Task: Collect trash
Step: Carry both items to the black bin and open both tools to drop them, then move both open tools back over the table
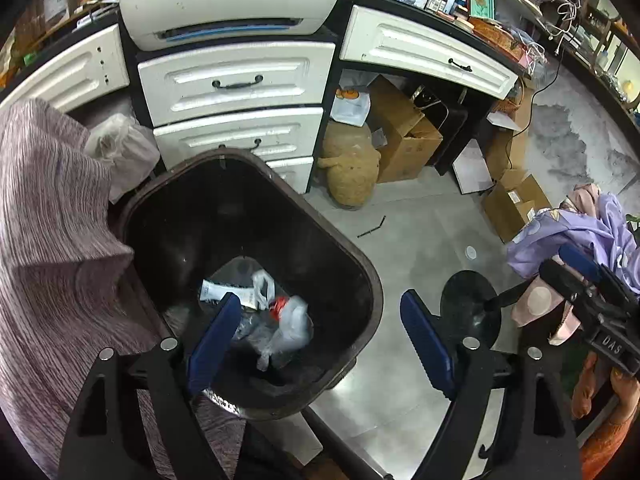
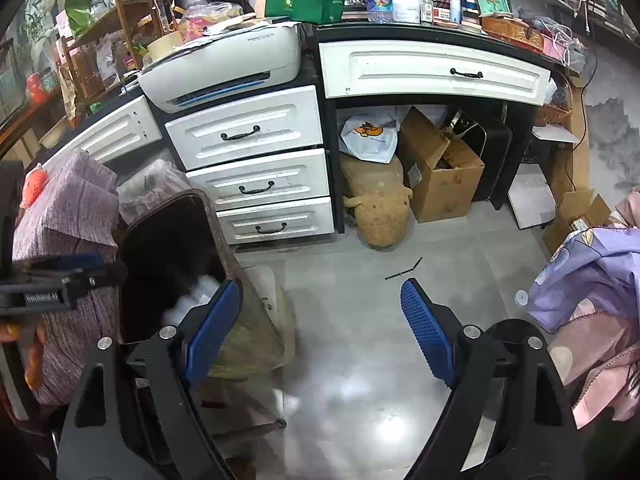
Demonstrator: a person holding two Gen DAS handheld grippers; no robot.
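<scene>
Now left hand-held gripper (image 1: pixel 320 312) gapes over bin (image 1: pixel 360 264).

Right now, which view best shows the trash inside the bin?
The left wrist view: it looks straight down into the bin, showing the plastic trash on the bottom. The right wrist view sees the bin obliquely, with only a blurred white patch inside.

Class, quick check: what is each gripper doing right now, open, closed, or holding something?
Left gripper: open, nothing between its fingers, hanging over the trash bin.
Right gripper: open, empty, over the bare floor.
</scene>
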